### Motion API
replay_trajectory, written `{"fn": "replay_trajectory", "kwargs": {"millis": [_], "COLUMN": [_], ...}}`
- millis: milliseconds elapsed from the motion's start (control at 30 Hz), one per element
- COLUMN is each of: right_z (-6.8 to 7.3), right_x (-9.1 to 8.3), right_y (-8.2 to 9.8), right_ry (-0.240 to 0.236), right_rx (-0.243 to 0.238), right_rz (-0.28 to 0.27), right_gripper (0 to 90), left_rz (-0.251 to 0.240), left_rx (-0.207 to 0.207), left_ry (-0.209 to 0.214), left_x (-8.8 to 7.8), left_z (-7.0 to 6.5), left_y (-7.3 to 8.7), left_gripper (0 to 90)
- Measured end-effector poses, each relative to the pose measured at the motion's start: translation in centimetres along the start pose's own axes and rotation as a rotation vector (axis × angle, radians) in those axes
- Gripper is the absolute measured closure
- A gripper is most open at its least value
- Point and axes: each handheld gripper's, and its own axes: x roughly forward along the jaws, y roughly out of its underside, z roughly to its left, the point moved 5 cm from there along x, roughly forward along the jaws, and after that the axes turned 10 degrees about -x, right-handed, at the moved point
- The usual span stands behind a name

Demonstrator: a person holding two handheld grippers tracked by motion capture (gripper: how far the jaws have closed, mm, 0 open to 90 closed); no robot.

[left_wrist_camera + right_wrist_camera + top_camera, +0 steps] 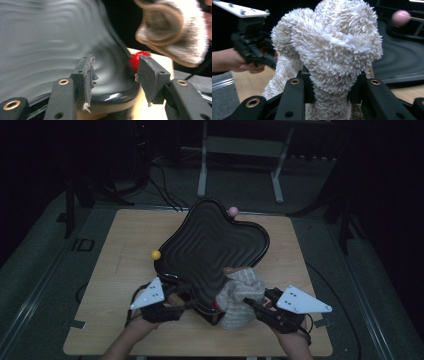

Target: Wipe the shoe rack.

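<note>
Two hand-held grippers: right (329, 87) clenched on fluffy cloth (329, 47); left (113, 75) released, straddling glossy ridged black tray (50, 45).

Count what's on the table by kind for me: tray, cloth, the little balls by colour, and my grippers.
Black wavy tray: 1
Fluffy white cloth, clamped in the right gripper: 1
Yellow ball: 1
Pink ball: 1
Red ball: 1
Grippers, counting the left gripper at the tray's rim: 2
Total: 7
</note>
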Motion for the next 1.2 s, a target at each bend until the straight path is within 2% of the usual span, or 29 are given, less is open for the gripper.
{"fn": "replay_trajectory", "kwargs": {"millis": [67,133,300,367,433,567,633,733,900,1033,1133,1200], "right_z": [0.5,1.1,2.4,2.9,3.4,3.8,4.0,4.1,4.1,4.1,4.1,4.1], "right_x": [0.9,2.1,4.3,5.1,5.7,6.0,6.1,6.3,6.2,6.2,6.2,6.2], "right_y": [-0.3,-0.1,1.7,2.5,3.3,3.7,3.9,4.1,4.2,4.2,4.2,4.2], "right_ry": [-0.017,-0.034,-0.065,-0.079,-0.094,-0.078,-0.071,-0.076,-0.076,-0.074,-0.073,-0.073], "right_rx": [0.0,0.001,0.039,0.046,0.055,0.048,0.035,0.044,0.047,0.049,0.05,0.047], "right_rz": [-0.002,0.02,0.081,0.112,0.143,0.149,0.154,0.161,0.161,0.159,0.16,0.161], "right_gripper": [66.0,65.6,63.0,57.4,51.1,50.3,49.6,48.6,48.7,48.8,48.9,48.9], "left_rz": [-0.007,-0.012,-0.047,-0.058,-0.047,-0.035,-0.032,-0.015,0.004,0.004,0.008,0.021], "left_rx": [0.001,0.002,-0.03,-0.041,-0.02,-0.019,-0.029,-0.032,-0.066,-0.064,-0.071,-0.061], "left_ry": [-0.039,-0.09,-0.185,-0.206,-0.246,-0.302,-0.318,-0.351,-0.364,-0.375,-0.357,-0.352], "left_x": [-1.1,-2.0,-3.3,-3.5,-3.5,-3.5,-3.4,-3.1,-2.3,-1.9,-1.8,-1.6], "left_z": [1.6,3.2,6.9,7.9,8.7,10.3,11.1,12.5,14.2,14.8,14.8,14.8], "left_y": [-0.3,-0.5,-1.2,-1.5,-1.7,-2.0,-2.0,-1.8,-1.3,-1.0,-0.9,-0.8], "left_gripper": [46.9,46.9,45.3,43.5,42.3,39.4,39.5,39.5,39.3,43.3,46.1,49.0]}}
